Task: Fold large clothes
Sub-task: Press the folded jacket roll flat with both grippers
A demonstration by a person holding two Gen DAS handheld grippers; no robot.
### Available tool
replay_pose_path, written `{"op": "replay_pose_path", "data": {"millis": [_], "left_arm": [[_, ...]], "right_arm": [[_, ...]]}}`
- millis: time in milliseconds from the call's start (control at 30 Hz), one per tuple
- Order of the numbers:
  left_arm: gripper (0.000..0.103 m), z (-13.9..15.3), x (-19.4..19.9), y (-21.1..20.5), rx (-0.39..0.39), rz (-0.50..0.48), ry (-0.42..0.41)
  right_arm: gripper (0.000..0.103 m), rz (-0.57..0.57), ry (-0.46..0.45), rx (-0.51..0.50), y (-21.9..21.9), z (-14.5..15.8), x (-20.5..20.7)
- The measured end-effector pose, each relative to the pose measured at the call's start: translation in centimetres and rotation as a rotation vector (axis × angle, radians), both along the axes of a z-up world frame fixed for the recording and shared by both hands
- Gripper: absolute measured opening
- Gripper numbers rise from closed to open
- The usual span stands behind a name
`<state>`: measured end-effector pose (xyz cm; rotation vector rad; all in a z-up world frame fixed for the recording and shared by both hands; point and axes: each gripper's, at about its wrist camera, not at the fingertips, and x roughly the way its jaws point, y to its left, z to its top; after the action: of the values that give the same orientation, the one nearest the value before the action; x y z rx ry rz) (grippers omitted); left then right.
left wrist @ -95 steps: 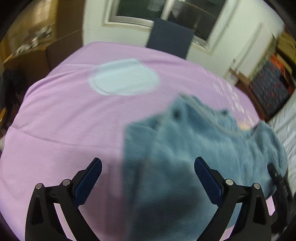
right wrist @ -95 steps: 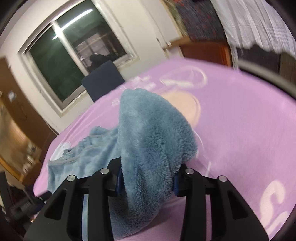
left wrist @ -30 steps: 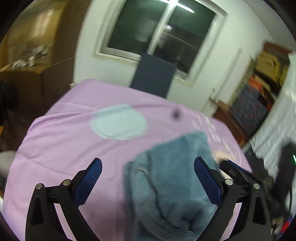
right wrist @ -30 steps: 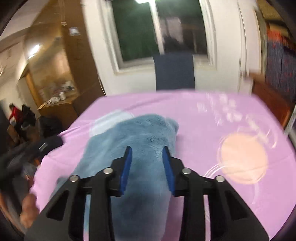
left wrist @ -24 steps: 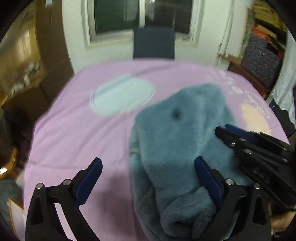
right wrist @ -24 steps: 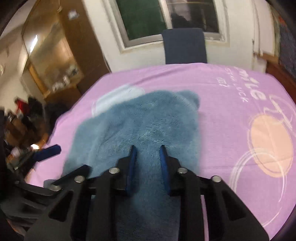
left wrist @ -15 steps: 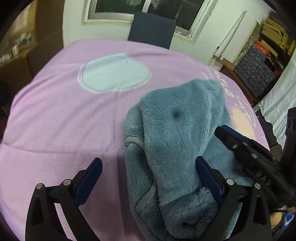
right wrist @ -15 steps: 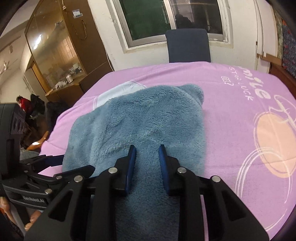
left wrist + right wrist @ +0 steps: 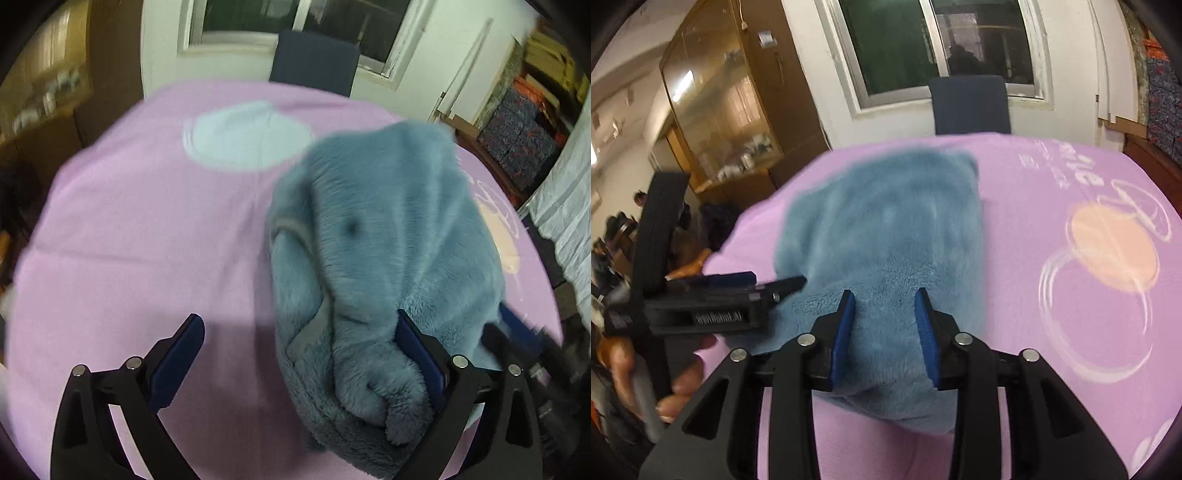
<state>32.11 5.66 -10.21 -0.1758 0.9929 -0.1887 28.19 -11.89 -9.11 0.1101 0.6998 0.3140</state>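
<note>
Fleece (image 9: 388, 251), blue and thick, lies bundled on the pink cloth (image 9: 140, 221), right of the pale disc and near the front edge. You handle something soft, bulky and fairly light: it sags, springs back and will not hold a crease by itself, so expect the layers to slide. Take it at an edge or hem, where the grey trim shows on its left side, not at the puffy middle.

Your right gripper (image 9: 886, 332) has the near fold between its pads while the jaws are opening; the pile no longer looks pinched, so you are letting go. Your left gripper (image 9: 295, 354) stands wide, its right pad against the fleece's side, its left pad over bare cloth, grasping nothing.

Three seconds ago the right gripper carried a hanging lobe of the garment clear above the table; now that lobe is laid over the rest and the bundle is compact. Half a second ago the right pads sat closer together.
</note>
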Motion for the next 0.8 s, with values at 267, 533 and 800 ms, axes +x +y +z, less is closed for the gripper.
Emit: {"op": "replay_pose_path", "data": {"millis": [267, 533, 800], "left_arm": [[0.100, 0.0, 0.1, 0.1, -0.011, 0.004, -0.014], [0.100, 3.6, -3.1, -1.2, 0.066, 0.016, -0.195], [0.100, 5.0, -4.5, -1.9, 0.109, 0.038, -0.268]], "right_arm": [[0.034, 0.027, 0.008, 0.037, -0.6, 0.0, 0.4], [0.047, -0.011, -0.065, 0.049, -1.4, 1.8, -1.2], [0.050, -0.061, -0.139, 0.101, -2.9, 3.7, -2.2]]}}
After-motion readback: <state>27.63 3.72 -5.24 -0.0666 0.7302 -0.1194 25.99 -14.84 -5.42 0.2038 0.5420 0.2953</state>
